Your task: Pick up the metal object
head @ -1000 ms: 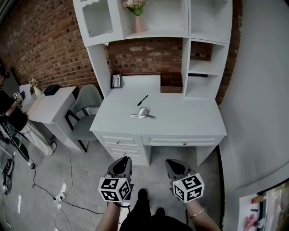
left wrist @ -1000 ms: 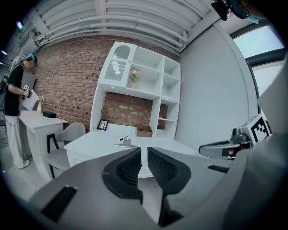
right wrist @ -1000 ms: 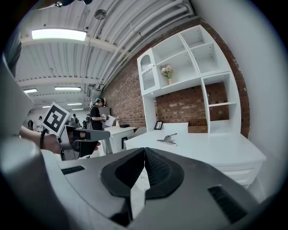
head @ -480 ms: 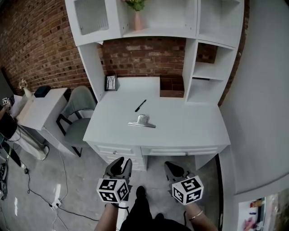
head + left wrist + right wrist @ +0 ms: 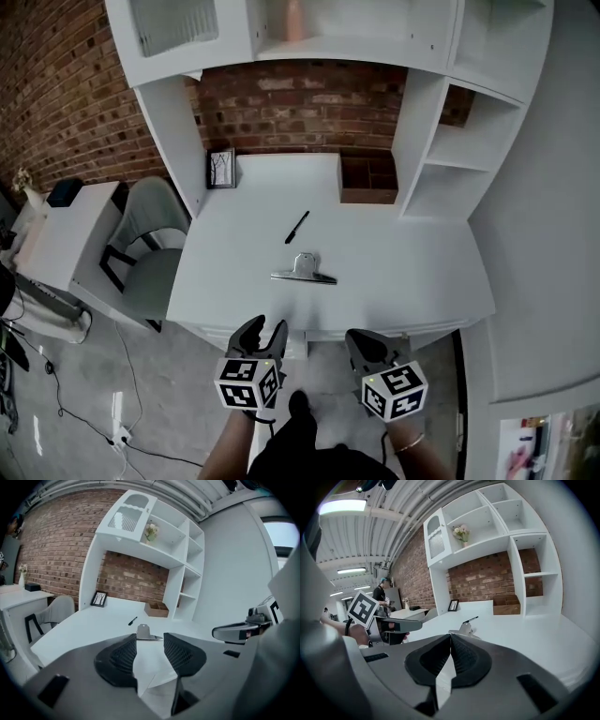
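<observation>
Lying flat mid-way across the white wooden desk top (image 5: 412,267), just nearer than a slim black pen (image 5: 297,226): the silver metal clip (image 5: 303,273). Held short of the near edge, well apart from it: grey left gripper (image 5: 262,330), jaws opening with nothing between; grey right gripper (image 5: 361,343), jaws pressed together, empty.

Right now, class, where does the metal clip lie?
In the head view the metal clip lies near the middle of the white desk, towards its front edge, just on the near side of the black pen.
</observation>
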The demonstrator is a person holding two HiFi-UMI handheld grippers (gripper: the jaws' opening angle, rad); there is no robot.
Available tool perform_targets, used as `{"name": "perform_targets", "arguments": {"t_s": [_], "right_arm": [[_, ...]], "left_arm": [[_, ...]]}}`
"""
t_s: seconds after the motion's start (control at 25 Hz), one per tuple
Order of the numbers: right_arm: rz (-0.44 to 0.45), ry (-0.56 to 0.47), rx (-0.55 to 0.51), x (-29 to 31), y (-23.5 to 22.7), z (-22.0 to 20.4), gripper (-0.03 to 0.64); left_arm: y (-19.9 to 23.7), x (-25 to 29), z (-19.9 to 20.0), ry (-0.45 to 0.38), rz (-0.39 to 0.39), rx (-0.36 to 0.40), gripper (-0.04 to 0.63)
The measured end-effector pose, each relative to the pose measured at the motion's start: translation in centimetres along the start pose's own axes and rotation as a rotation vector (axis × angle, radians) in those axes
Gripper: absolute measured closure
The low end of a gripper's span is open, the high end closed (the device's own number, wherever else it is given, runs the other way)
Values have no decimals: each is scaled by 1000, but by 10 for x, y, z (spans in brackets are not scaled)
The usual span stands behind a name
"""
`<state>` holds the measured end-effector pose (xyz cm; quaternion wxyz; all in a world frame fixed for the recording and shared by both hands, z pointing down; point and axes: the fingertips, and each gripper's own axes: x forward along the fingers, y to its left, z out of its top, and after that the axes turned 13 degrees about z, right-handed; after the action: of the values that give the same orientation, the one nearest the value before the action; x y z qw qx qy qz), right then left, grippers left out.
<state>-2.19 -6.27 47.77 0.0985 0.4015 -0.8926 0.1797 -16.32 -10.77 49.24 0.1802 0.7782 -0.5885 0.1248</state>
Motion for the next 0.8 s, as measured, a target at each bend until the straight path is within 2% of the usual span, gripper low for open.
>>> {"name": "perform_targets", "arguments": {"t_s": [0.28, 0.48, 0.6, 0.8], "right_arm": [[-72, 11, 22, 32, -24, 14, 611], [-112, -2, 29, 42, -41, 26, 612], [-117, 2, 37, 47, -52, 29, 611], [-98, 9, 31, 56, -78, 35, 611]], "left_arm": [[7, 59, 11, 56, -39, -12, 409], [1, 89, 13, 92, -65, 12, 380], [-4, 105, 14, 107, -67, 43, 371], [-11, 132, 10, 148, -34, 46, 355]]}}
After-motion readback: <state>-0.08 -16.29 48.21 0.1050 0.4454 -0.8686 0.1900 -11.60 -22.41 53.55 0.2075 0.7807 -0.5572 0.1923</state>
